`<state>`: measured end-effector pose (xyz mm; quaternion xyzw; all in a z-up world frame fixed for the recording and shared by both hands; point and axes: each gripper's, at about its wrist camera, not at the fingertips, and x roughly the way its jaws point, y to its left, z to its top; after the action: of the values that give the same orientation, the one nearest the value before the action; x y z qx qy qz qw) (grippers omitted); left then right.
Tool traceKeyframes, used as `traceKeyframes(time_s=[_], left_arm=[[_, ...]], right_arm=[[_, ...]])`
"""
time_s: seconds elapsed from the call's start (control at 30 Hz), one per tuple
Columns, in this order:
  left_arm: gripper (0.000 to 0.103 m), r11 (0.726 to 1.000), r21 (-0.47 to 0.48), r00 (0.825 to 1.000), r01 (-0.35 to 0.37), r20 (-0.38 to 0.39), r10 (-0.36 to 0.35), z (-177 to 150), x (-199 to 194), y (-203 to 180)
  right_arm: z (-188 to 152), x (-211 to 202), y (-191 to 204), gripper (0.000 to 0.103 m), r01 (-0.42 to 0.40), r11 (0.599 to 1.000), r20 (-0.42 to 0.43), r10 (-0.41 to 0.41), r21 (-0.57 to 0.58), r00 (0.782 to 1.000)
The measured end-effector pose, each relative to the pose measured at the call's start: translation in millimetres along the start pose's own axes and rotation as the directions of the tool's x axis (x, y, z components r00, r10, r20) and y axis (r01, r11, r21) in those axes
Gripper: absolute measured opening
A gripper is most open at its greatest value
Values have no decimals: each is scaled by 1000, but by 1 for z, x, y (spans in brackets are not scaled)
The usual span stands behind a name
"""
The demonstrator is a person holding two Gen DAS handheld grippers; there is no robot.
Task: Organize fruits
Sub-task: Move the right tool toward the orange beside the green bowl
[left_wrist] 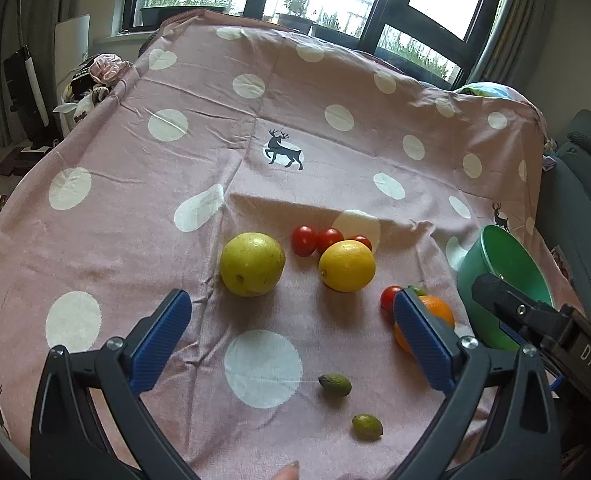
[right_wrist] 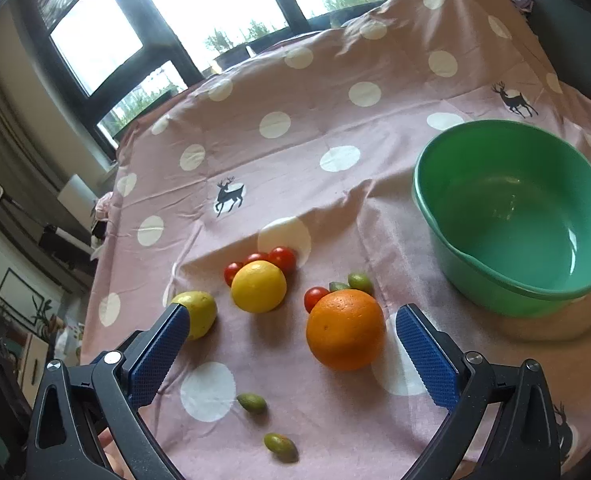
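Both tongs wide, nothing held: left gripper point(left_wrist: 293, 328), right gripper point(right_wrist: 291, 332) w/ orange point(right_wrist: 345, 330) lower centre between its jaws, untouched. Likely start: lower, close on orange, carry to empty green bowl point(right_wrist: 495, 292), right. Olive point(right_wrist: 252, 403), bottom centre: long axis runs left-right, slightly tilted.

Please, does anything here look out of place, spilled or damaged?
Nothing looks spilled or damaged. The fruit simply lies loose on the pink cloth: an orange, a lemon, a yellow-green fruit, cherry tomatoes and small green fruits. The green bowl holds nothing. The cloth is somewhat wrinkled.
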<state>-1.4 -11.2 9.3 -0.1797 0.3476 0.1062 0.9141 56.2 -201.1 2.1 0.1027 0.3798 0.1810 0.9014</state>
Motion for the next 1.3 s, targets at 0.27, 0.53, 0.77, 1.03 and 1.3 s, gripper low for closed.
traceKeyframes(time_s=[0.27,0.53,0.77,1.03,1.3], left_arm=[[100,1000,-7,1000,21,-5,-21,-1,0,0],[99,1000,-27,1000,4,-18,-4,-2,2,5],[96,999,-38,1000,-8,-28,7,-2,3,7],[92,1000,-29,999,-6,-37,5,-2,4,5],[89,1000,-21,999,-2,-44,1,-3,5,3]], right_arm=[[4,1,0,103,13,1000,-2,-13,8,1000],[3,3,-1,103,32,999,1,-32,17,999],[2,3,-3,103,38,999,4,-38,19,999],[2,3,-2,103,46,999,4,-46,16,999],[2,4,-1,102,58,998,-2,-58,9,998]])
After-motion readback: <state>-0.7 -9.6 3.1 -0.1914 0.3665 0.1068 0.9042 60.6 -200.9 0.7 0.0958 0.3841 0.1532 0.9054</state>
